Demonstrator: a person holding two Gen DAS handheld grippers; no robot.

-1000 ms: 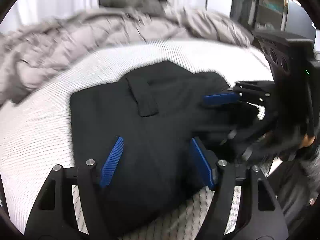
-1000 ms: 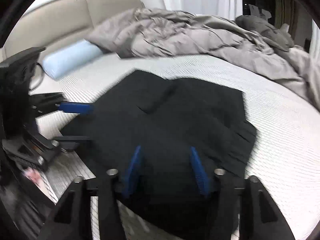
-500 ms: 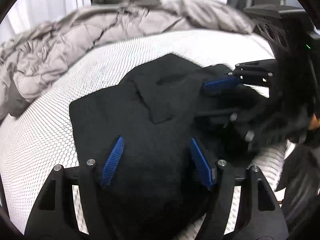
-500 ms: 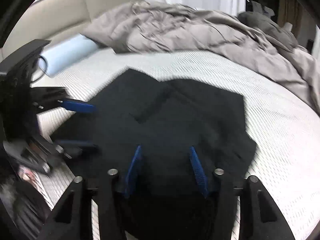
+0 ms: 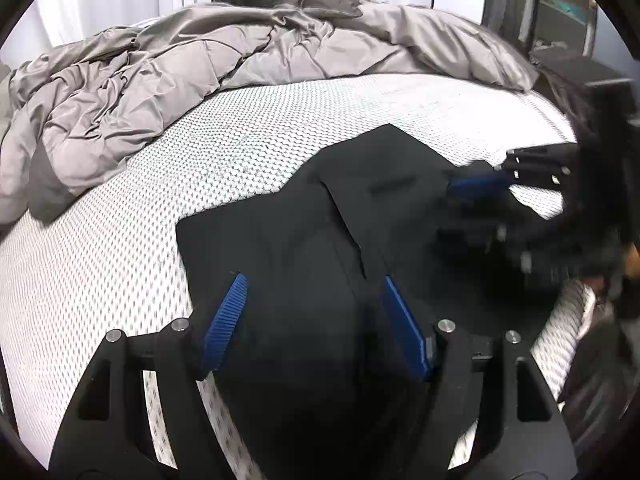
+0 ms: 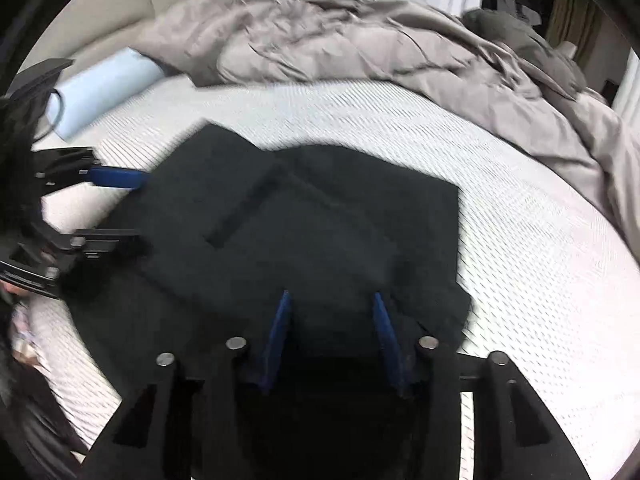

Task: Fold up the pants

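Note:
Black pants [image 5: 304,236] lie folded in layers on the white mattress [image 5: 112,248]; they also show in the right wrist view [image 6: 304,232]. My left gripper [image 5: 314,284] is open over the near edge of the pants, with cloth between its blue pads. My right gripper [image 6: 330,300] is open over the other near edge of the pants. The right gripper shows at the right of the left wrist view [image 5: 476,204], blurred. The left gripper shows at the left of the right wrist view [image 6: 120,208].
A rumpled grey duvet [image 5: 192,76] is piled along the far side of the bed and also shows in the right wrist view [image 6: 360,48]. A light blue bolster [image 6: 104,88] lies by the beige headboard [image 6: 116,32]. The mattress edge [image 5: 568,332] drops off at the right.
Both grippers have shifted over the pants while staying open. The view has swung, and the top layer of the pants has been pulled a little flatter.

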